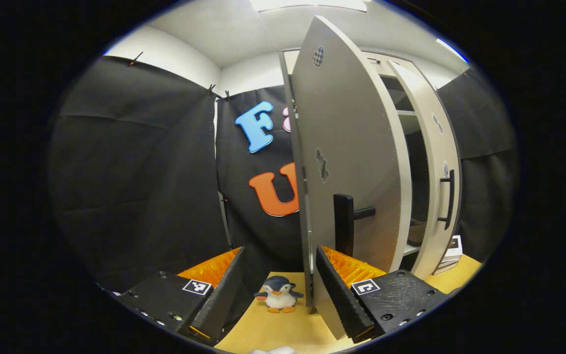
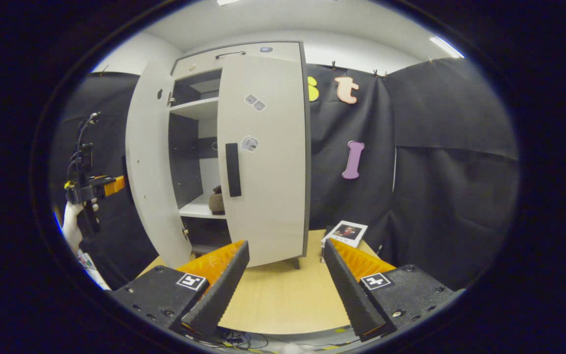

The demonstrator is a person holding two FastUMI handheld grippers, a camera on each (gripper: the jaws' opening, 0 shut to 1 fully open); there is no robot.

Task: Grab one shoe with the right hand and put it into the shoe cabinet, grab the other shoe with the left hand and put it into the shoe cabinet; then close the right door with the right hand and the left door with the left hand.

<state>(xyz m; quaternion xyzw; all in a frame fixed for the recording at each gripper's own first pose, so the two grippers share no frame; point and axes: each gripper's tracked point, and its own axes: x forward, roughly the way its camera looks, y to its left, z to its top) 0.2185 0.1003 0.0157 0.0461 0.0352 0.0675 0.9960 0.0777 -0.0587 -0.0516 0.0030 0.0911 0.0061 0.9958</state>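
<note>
Careful: your left tongs (image 1: 278,290) are released right at the left door (image 1: 352,162); its edge could knock the penguin toy (image 1: 278,293) beside it.

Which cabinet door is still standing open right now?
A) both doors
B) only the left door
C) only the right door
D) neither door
B: in the right gripper view the right door sits flush with the cabinet front, while the left door swings outward, exposing the shelves.
</note>
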